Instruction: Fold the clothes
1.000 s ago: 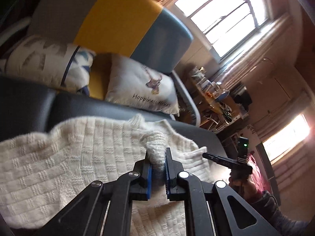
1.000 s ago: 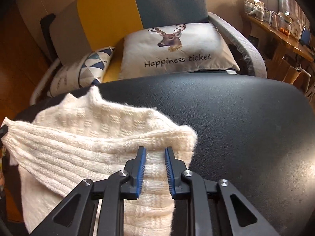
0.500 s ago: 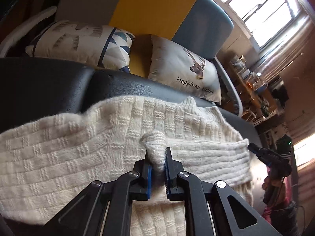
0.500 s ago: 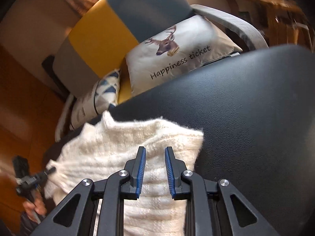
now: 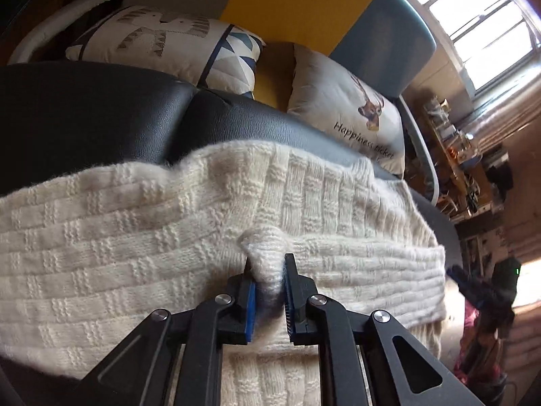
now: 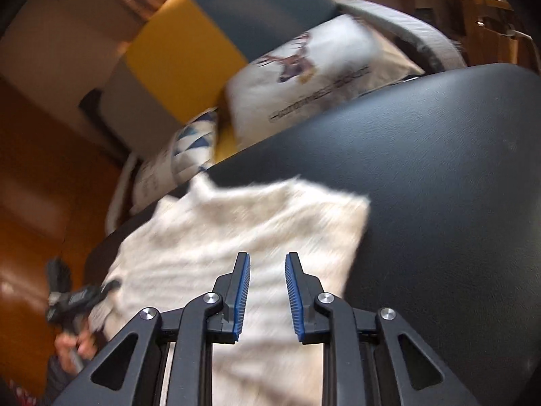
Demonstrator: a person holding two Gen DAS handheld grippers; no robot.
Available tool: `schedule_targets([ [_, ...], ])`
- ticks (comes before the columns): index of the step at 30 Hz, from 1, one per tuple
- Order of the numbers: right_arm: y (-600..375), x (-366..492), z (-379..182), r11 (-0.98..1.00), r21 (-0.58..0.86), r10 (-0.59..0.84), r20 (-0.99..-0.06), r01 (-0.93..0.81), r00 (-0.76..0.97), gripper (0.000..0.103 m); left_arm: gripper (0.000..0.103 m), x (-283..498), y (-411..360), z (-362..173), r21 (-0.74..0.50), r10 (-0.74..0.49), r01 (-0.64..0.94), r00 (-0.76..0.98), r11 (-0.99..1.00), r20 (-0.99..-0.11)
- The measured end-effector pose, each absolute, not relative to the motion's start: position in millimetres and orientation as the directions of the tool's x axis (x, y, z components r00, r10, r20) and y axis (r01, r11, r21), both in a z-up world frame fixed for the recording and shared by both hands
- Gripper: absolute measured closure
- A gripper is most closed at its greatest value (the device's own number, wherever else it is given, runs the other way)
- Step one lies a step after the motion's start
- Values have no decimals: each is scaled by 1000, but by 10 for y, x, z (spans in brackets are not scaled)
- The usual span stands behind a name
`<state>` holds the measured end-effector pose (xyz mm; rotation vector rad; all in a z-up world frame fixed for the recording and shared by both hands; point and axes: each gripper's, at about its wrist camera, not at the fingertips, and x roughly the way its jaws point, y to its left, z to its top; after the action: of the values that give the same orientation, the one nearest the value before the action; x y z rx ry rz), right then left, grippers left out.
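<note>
Left tool (image 5: 268,291) clamped on a sweater (image 5: 135,237) fold at lower centre, right tool (image 6: 267,291) apart and empty: lay that fold flat before letting go.

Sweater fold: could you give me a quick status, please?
Left hand-held gripper shut on a bunch of cream sweater. Right hand-held gripper open, empty, above it. Sweater on black cushion; nothing in the way.
</note>
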<state>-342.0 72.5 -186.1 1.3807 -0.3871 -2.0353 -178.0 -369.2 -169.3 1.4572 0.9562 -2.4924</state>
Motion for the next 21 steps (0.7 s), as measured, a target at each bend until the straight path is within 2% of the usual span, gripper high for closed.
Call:
schedule_targets([
  [2,686,-3274,-1849,-748,545,-644,-735,379,-213,81,91,-1796,-3701,-1692,-470,221,384,-538,-795,-813],
  [5,622,-3138,-2018,-802,447,-547,-816,397,-187,81,91,-1796,-3707,-1736,-468,216,404,-529,-786,-820],
  [7,639,-3089,-2155,-843,356,-465,-860,403,-212,89,89,-1775,-3709,-1806,-462,208,420,-523,-781,-826],
  [11,730,-3087,-2150,-838,418,-511,-827,352,-235,89,89,-1717,-3701,-1810,-467,204,438,-524,-768,-827],
  [15,632,-3081,-1903,-845,366,-490,-822,390,-290,86,87,-1588,-3768,-1610,-533,220,427,-592,-731,-775],
  [21,402,-3429,-1612,-890,260,-412,-811,374,-416,85,87,-1385,-3875,-1351,-539,152,435,-660,-722,-736],
])
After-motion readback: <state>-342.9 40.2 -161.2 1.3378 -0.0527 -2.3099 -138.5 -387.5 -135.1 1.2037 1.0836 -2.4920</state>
